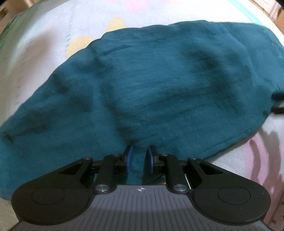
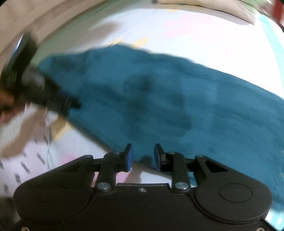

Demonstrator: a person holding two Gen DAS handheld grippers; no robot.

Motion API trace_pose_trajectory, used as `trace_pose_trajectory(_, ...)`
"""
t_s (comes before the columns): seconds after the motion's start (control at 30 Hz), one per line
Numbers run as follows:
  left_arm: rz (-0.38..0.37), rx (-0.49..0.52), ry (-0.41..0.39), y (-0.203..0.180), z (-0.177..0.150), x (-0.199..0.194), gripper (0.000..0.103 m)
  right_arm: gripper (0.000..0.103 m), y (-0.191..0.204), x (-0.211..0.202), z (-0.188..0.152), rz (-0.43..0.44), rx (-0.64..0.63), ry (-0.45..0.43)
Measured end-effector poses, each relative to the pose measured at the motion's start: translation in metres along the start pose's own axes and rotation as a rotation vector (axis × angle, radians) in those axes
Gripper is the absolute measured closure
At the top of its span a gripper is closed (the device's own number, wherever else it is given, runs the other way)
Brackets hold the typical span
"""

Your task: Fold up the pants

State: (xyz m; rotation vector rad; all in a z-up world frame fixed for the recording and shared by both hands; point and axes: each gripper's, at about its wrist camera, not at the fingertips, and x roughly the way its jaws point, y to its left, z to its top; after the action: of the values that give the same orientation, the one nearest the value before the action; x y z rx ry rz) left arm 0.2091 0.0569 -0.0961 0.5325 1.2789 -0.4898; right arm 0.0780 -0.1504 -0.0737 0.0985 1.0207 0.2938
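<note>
Teal pants [image 1: 142, 85] lie spread and wrinkled on a pale patterned bedsheet [image 1: 44, 44]. My left gripper [image 1: 139, 151] sits at the near edge of the pants, its blue pads [image 1: 129, 158] closed on a bunched fold of teal cloth. In the right wrist view the pants [image 2: 159, 99] stretch from upper left to right. My right gripper [image 2: 142, 151] is open at their near edge with nothing between its fingers. The left gripper [image 2: 53, 96] shows blurred at the left, holding the cloth edge.
The bedsheet [image 2: 204, 35] has pink and yellow shapes and small dark prints. A wooden frame [image 1: 271, 8] shows at the far right corner. The right wrist view is motion-blurred.
</note>
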Motion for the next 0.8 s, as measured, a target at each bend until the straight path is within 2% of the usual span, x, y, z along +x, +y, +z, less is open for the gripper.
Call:
trace_pose_trajectory(0.13,0.038,0.053,0.018,0.000,0.011,-0.017,0.085,0.065,-0.055,-0.032,0.008,0.011,0.249,-0.057)
trace_pose_trajectory(0.23,0.107,0.130,-0.020,-0.004,0.026,-0.047,0.085,0.061,-0.103,-0.060,0.007,0.010,0.443,-0.109)
trace_pose_trajectory(0.33,0.145,0.168,-0.084,-0.008,0.048,-0.084,0.085,0.061,-0.142,-0.080,0.002,-0.010,0.582,-0.151)
trace_pose_trajectory(0.5,0.174,0.203,-0.182,-0.017,0.097,-0.139,0.085,0.061,-0.179,-0.105,-0.006,-0.047,0.698,-0.217)
trace_pose_trajectory(0.6,0.168,0.217,-0.233,-0.034,0.126,-0.157,0.085,0.058,-0.195,-0.113,-0.012,-0.056,0.748,-0.243)
trace_pose_trajectory(0.7,0.142,0.213,-0.299,-0.054,0.149,-0.160,0.085,0.053,-0.211,-0.119,-0.016,-0.089,0.786,-0.262)
trace_pose_trajectory(0.8,0.086,0.166,-0.335,-0.076,0.165,-0.147,0.085,0.049,-0.222,-0.119,-0.026,-0.143,0.816,-0.276)
